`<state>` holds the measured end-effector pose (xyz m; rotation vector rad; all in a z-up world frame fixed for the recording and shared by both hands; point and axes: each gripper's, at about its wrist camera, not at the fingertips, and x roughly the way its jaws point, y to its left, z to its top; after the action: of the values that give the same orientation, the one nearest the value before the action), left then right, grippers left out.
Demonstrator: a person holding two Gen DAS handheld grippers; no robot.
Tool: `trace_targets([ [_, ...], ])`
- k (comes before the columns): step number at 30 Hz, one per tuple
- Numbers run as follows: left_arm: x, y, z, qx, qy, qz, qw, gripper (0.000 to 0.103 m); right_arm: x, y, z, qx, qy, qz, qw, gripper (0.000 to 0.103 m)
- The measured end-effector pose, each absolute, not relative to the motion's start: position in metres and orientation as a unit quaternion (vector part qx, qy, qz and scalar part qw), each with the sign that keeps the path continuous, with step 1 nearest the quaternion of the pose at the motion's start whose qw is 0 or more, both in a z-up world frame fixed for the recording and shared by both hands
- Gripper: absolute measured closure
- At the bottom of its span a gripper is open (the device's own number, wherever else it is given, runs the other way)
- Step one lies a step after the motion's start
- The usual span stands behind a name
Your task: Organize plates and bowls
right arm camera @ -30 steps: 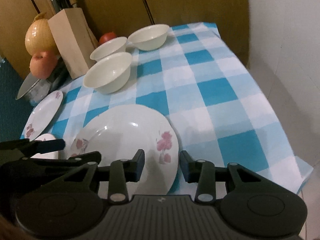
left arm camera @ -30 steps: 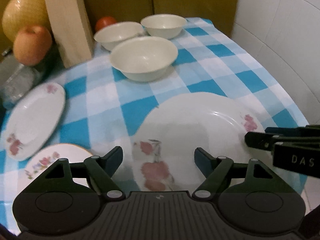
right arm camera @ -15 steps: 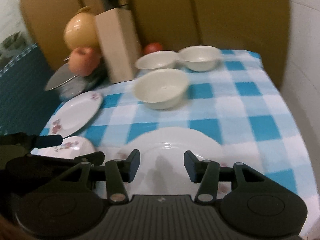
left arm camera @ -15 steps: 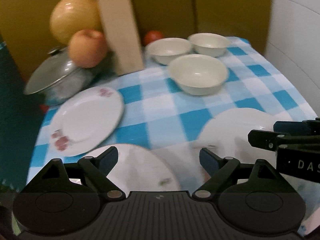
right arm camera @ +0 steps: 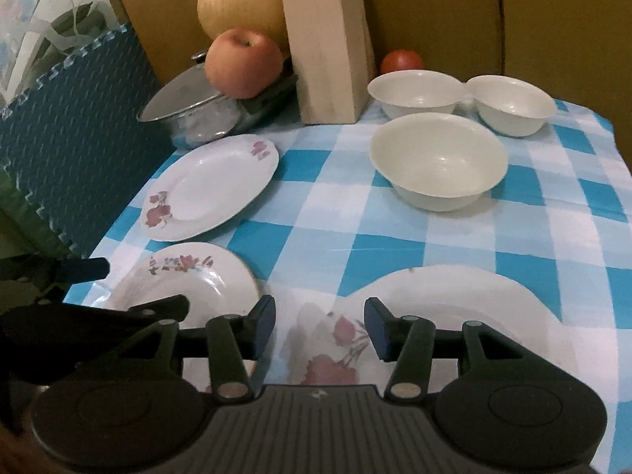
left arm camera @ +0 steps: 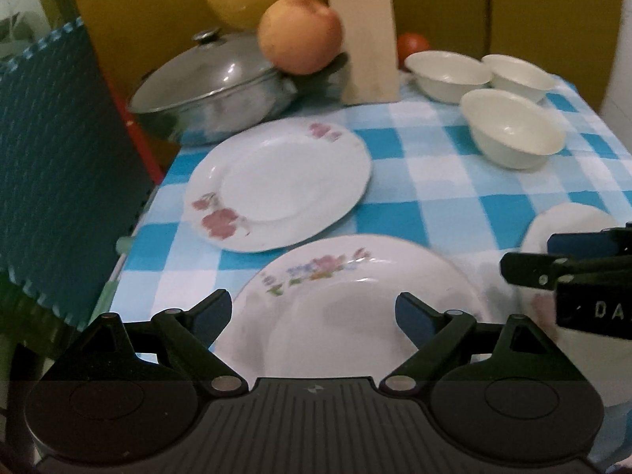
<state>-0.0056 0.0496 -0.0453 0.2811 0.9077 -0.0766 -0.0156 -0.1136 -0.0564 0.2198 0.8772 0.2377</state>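
We have swung both tools off toward the worktop's pot side: the left tool [left arm camera: 314,312] now hangs over the small flowered plate [left arm camera: 347,300], jaws wider, and the right tool [right arm camera: 320,322] (also wider) over the big plate's [right arm camera: 454,304] near rim.

Blue-wht check tablecloth [right arm camera: 395,237], cream bowls [right arm camera: 438,162]

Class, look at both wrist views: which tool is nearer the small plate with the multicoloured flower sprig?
Left. The left tool hangs right over the small plate, fingers open either side of it. The right tool is off beside it, over the big plate.
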Motion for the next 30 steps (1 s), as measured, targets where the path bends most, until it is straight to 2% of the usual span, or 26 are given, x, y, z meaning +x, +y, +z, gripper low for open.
trace_targets([
  [19, 0.002, 0.073, -0.057, 0.119, 0.464, -0.008, 0.878, 0.008, -0.004, -0.091, -0.056, 0.098, 0.413, 0.167, 0.890, 0.054],
  [30, 0.001, 0.085, -0.059, 0.090, 0.480, -0.009, 0.873, 0.005, 0.004, -0.083, -0.069, 0.106, 0.443, 0.191, 0.870, 0.053],
])
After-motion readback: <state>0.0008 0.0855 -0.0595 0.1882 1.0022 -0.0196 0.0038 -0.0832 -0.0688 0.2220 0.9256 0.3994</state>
